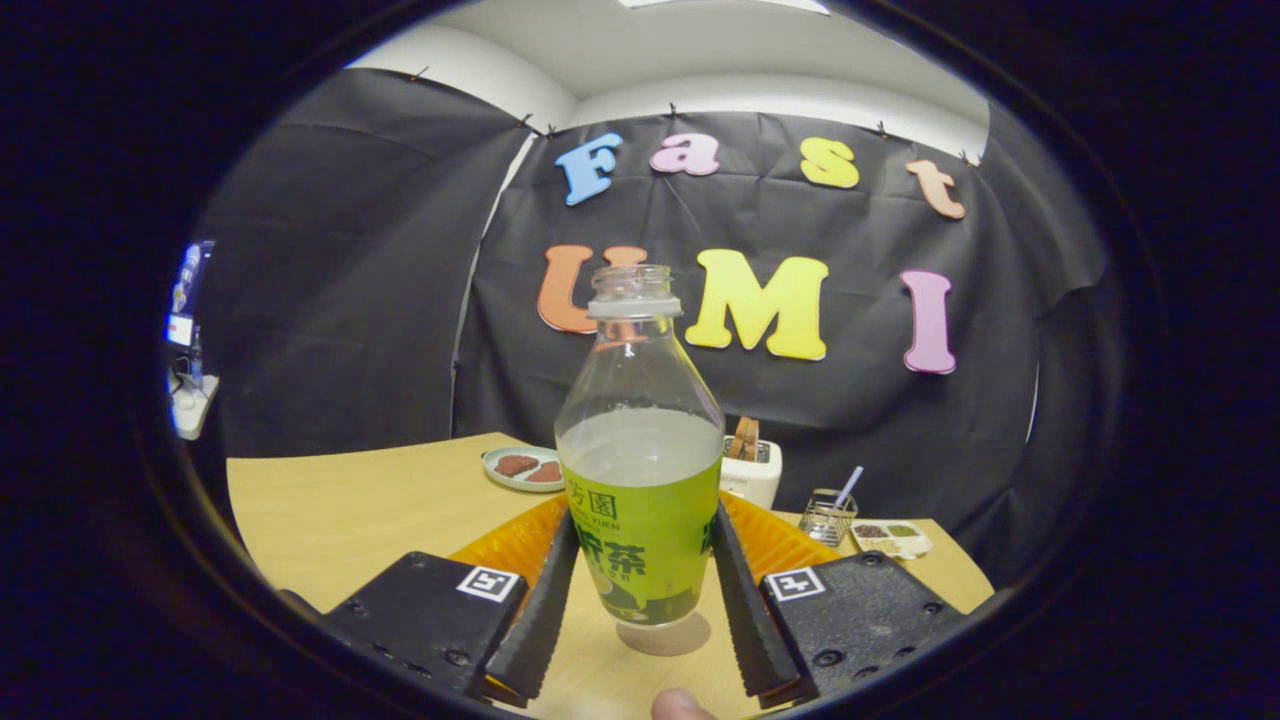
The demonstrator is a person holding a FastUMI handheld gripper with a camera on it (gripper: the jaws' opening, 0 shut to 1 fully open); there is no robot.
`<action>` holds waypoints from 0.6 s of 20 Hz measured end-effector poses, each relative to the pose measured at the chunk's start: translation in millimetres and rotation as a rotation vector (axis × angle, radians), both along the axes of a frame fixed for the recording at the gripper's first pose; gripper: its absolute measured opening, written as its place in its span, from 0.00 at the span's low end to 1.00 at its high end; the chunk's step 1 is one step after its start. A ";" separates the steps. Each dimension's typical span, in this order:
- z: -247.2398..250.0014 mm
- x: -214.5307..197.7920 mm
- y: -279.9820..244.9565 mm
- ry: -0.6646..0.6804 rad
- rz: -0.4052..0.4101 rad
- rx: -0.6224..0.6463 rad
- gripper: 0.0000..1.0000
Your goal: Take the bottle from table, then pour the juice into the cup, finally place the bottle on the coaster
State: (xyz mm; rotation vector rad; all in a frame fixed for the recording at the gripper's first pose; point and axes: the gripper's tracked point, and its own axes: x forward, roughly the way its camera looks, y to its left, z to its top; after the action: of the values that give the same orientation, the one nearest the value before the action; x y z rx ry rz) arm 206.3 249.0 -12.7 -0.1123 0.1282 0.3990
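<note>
The bottle (pixel 640 470) stands upright between the gripper's (pixel 640 585) two fingers, uncapped, with a green label around its lower half and pale liquid up to roughly the shoulder. Both fingers lie flat against the label, one on each side — closed onto the bottle and gripping it. The base of the bottle appears to hang slightly above the wooden table (pixel 350 510), with a round shadow just under it, though the gap is hard to judge. Behind the bottle and the fingers sits an orange ribbed object (pixel 780 540), partly hidden. Further back on the table: a small plate (pixel 522 468) holding brown pieces, a white holder (pixel 752 470) with brown items standing in it, a wire basket (pixel 828 515), and a divided dish (pixel 892 537) — all well apart from the bottle. A fingertip (pixel 680 704) shows just beneath the gripper.
</note>
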 end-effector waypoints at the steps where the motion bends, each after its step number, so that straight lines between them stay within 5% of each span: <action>1: -6.0 8.4 2.2 0.014 0.009 -0.004 0.75; 12: -88.2 65.6 -13.9 0.200 -0.018 0.026 0.77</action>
State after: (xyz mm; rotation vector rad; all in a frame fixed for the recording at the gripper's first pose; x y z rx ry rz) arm 271.9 235.1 -100.9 -0.0459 0.3205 0.3936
